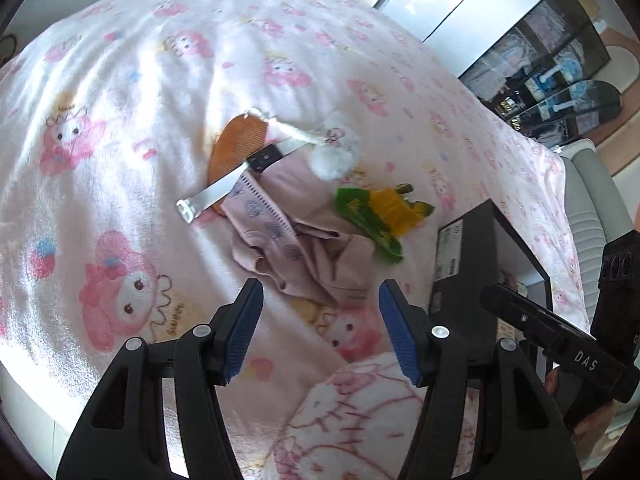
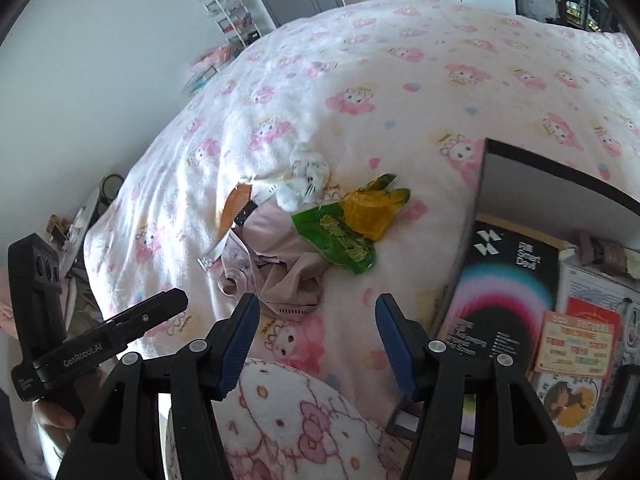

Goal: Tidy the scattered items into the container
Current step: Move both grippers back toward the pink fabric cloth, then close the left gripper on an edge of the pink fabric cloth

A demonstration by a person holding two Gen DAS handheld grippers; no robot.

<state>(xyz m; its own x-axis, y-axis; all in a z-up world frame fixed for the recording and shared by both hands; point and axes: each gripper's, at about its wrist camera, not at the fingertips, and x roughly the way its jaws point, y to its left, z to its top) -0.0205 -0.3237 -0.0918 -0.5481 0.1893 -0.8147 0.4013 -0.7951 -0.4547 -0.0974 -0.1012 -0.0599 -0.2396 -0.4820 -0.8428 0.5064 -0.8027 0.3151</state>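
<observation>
Both tongs stood wide apart with nothing between them, hovering above a bed (image 1: 160, 80) covered in a pink cartoon-print blanket. The left tongs (image 1: 320, 328) pointed toward a small heap of scattered items near the middle of the bed; the right tongs (image 2: 318, 340) faced the same heap from the other side.

In the heap, a crumpled pink garment (image 1: 296, 232) lay lowest, with an orange comb (image 1: 236, 148) at its far left edge. A watch with a white strap (image 1: 240, 172) lay across the comb and onto the garment. A white plush toy (image 1: 336, 152) rested just beyond the garment, and a green and yellow wrapper (image 1: 380, 212) lay beside it, touching the garment's right edge.

The container, a black box (image 2: 500, 160) with its lid up, sat on the bed to the right of the heap, already holding a dark printed carton (image 2: 508, 280) and other packets.
</observation>
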